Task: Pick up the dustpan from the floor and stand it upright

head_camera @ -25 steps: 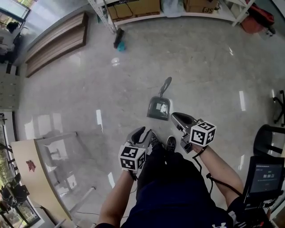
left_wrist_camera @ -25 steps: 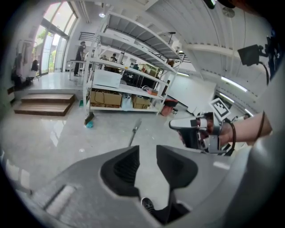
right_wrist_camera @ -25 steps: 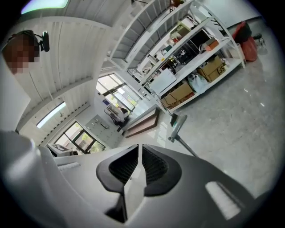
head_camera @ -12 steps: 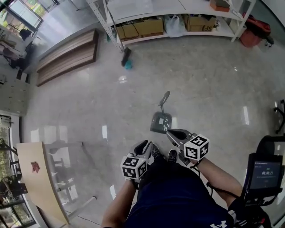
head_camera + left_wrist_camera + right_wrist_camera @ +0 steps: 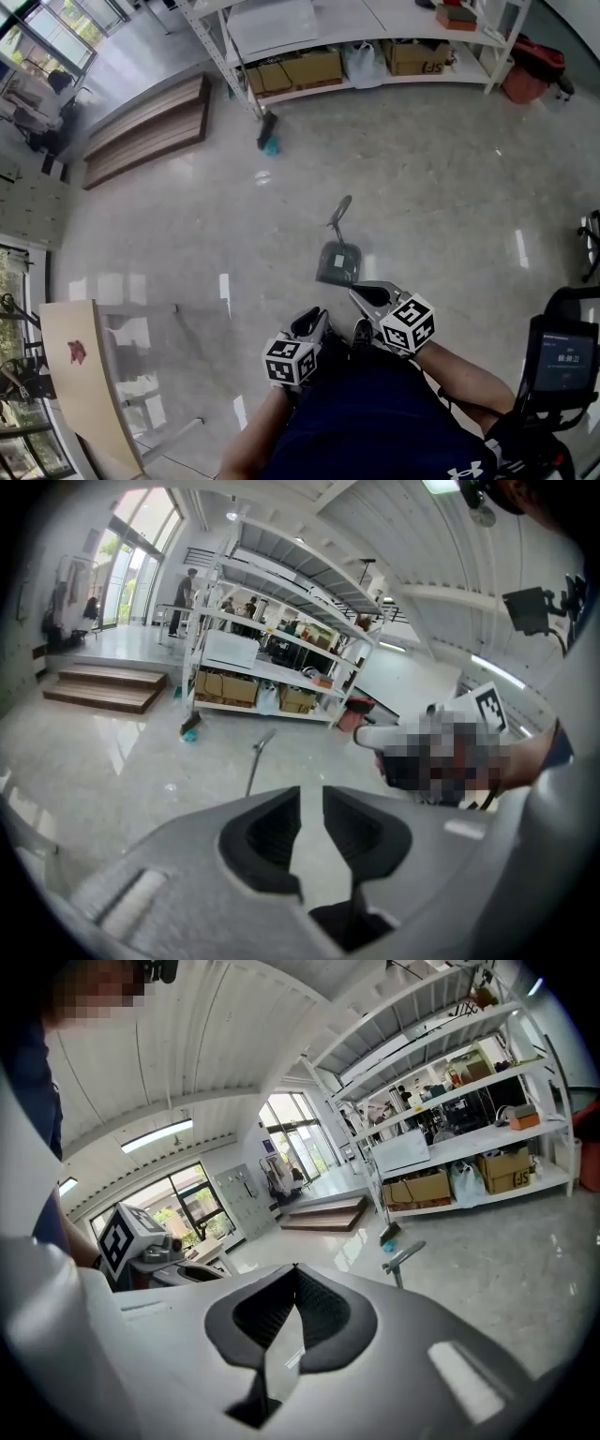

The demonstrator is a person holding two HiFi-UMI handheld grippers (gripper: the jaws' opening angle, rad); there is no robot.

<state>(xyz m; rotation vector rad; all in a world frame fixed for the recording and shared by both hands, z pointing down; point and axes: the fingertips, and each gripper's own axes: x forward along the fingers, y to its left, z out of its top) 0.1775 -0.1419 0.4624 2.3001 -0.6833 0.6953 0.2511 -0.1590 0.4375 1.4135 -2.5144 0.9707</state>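
Right tool [image 5: 367,293] has snapped fully shut w/ nothing in it. Left tool [image 5: 313,324] is closing, narrow gap left, also empty. Both are pulled in close to the person [image 5: 375,412], clear of the dustpan [image 5: 337,262], which sits on the floor [image 5: 187,234] just ahead, handle rising. Looks stood up already, so prob. job done. Pan: dark grey plastic scoop, thin long handle. Floor: glossy pale stone, reflective.
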